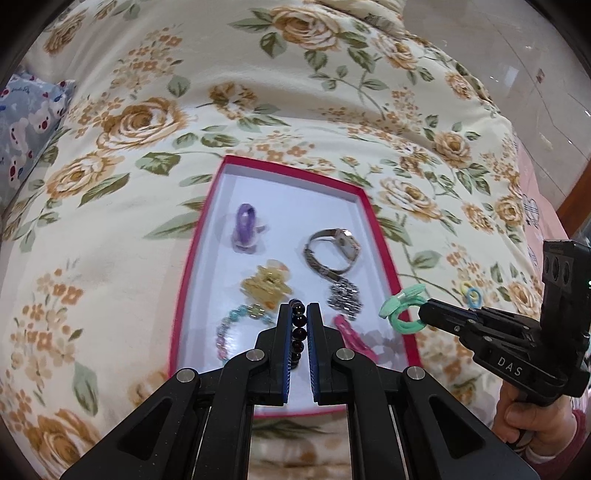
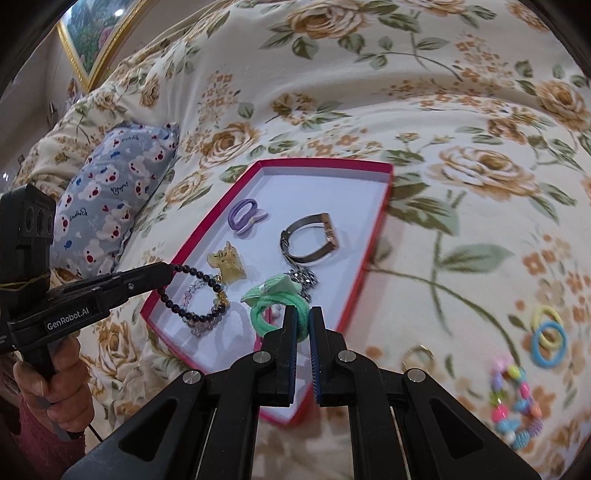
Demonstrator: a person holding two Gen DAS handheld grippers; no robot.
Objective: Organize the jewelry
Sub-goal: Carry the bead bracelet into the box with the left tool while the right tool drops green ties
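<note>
A red-rimmed white tray lies on a floral quilt. In it are a purple hair tie, a watch, a yellow clip, a pastel bead bracelet, a silver piece and a pink clip. My left gripper is shut on a dark bead bracelet above the tray's near end. My right gripper is shut on a green bow hair tie above the tray's right rim.
On the quilt right of the tray lie yellow and blue hair ties, a gold ring and a colourful bead bracelet. A blue patterned pillow lies to the left. A framed picture is behind.
</note>
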